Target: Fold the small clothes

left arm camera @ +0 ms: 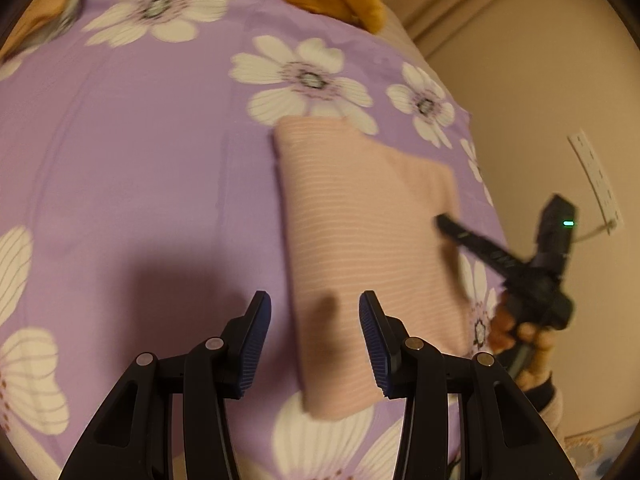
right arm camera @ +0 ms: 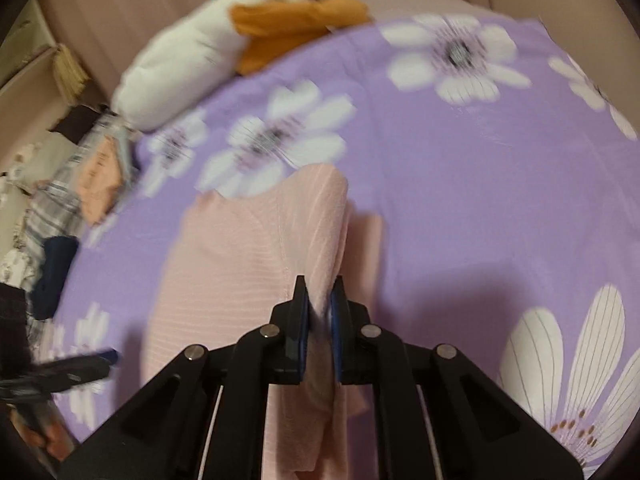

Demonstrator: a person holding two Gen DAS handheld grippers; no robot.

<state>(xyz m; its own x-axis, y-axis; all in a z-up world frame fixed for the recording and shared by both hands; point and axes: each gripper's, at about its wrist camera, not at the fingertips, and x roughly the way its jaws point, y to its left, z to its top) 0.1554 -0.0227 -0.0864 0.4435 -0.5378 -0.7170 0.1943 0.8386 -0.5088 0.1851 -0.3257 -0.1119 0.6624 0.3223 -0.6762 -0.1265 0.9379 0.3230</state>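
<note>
Pink garment (left arm camera: 360, 240) lies on the purple flowered sheet (left arm camera: 140, 160), folded into a long panel, ribbed with fine stripes. Right gripper (right arm camera: 319, 300) has its jaws clamped on a raised fold of that pink cloth, the fabric pinched between the blue pads (right arm camera: 303, 320) and draping down past them. From the left wrist view, the right gripper (left arm camera: 444, 224) reaches in over the garment's right edge, a green light glowing on its body, a hand (left arm camera: 516, 332) wrapped round its handle. Left gripper (left arm camera: 315, 312) hangs above the near end of the garment with its fingers (left arm camera: 256, 336) apart, nothing between them; its shadow falls across the cloth and sheet. In the right wrist view the left gripper (right arm camera: 100, 360) shows blurred at the lower left, off the garment's edge. At the far end of the bed sit a white plush (right arm camera: 180, 72) and an orange cloth (right arm camera: 296, 20). Beyond the sheet's left edge, a pile of clothes (right arm camera: 72, 200), plaid and peach among them.
</note>
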